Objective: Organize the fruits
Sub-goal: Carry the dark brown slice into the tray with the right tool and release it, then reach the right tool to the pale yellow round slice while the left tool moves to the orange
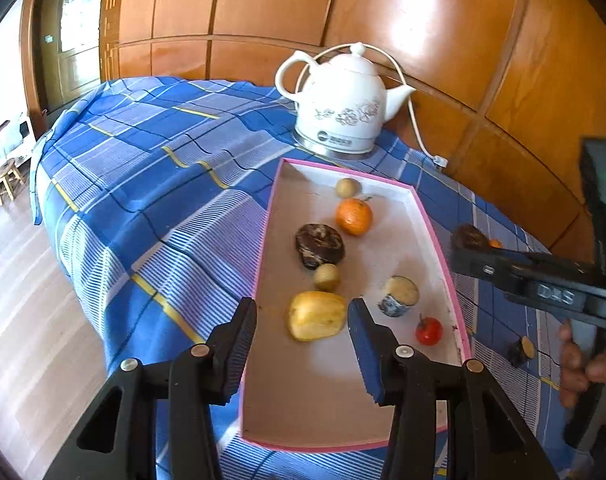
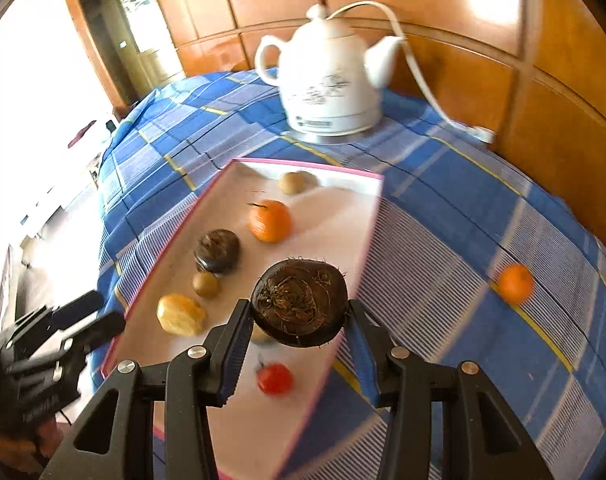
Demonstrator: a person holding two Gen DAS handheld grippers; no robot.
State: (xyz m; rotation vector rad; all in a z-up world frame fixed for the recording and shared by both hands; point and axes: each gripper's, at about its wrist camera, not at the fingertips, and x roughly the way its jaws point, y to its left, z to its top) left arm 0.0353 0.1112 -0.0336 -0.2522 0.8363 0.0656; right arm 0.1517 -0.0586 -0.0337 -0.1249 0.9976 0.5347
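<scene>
A pink-rimmed white tray (image 1: 431, 220) (image 2: 367, 216) lies on the blue plaid cloth. It holds an orange (image 1: 353, 216) (image 2: 270, 221), a dark brown fruit (image 1: 319, 245) (image 2: 217, 250), two small tan fruits (image 1: 327, 277) (image 1: 347, 187), a yellow fruit (image 1: 317, 315) (image 2: 181, 315), a cut piece (image 1: 399, 295) and a red tomato (image 1: 429, 331) (image 2: 275, 378). My left gripper (image 1: 302, 336) is open, just short of the yellow fruit. My right gripper (image 2: 299, 332) (image 1: 469, 254) is shut on a dark hairy fruit (image 2: 299, 302) above the tray's right rim.
A white kettle (image 1: 343, 104) (image 2: 331, 76) with a cord stands behind the tray. A second orange (image 2: 515, 283) lies on the cloth to the right. A small cut piece (image 1: 521, 350) lies right of the tray. A wood-panelled wall runs behind; the table drops off at left.
</scene>
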